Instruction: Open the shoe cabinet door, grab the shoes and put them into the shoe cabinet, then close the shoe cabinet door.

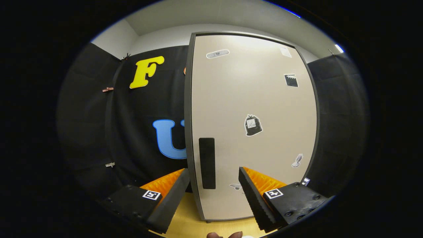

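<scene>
Gripper view: the shoe cabinet door [251, 125] stands tall just ahead, pale beige in a dark frame, a black vertical handle [207, 163] near its left edge and stickers [253, 125] scattered across it. The gripper [214, 174] is spread wide, nothing held, handle between its fingers. Fingertips [224, 235] are cut off below.

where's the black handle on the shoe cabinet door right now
In the gripper view the handle runs upright low along the left edge of the closed door, just ahead of the open tongs, between the two fingers.
</scene>
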A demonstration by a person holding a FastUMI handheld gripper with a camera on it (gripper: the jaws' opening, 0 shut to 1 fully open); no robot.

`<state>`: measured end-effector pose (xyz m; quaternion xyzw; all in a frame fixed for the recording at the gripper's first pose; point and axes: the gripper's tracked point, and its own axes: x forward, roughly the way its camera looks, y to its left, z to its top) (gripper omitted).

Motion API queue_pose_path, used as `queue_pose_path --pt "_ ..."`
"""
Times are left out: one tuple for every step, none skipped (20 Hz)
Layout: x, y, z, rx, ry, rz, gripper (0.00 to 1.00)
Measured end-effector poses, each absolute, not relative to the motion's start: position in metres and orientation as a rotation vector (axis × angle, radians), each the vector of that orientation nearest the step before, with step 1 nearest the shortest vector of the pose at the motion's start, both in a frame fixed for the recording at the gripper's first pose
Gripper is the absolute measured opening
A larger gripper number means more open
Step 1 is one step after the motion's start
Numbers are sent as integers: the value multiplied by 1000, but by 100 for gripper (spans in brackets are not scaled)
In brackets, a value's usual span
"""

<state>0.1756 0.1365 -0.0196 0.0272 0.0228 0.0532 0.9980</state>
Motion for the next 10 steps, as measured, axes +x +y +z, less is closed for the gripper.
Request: queue_pose_path --pt "186 138 -23 50 48 102 98" --pt "195 139 -28 46 50 97 98" --pt "203 142 -33 46 55 99 98" --pt "209 146 -37 44 57 102 98" --pt "217 147 -40 35 56 99 98" --pt "224 149 -43 24 54 95 94" --pt "229 151 -47 18 55 94 91" --pt "233 154 -51 16 62 95 84" --pt "238 156 -56 17 70 95 83" --pt "241 151 -58 6 70 65 80"
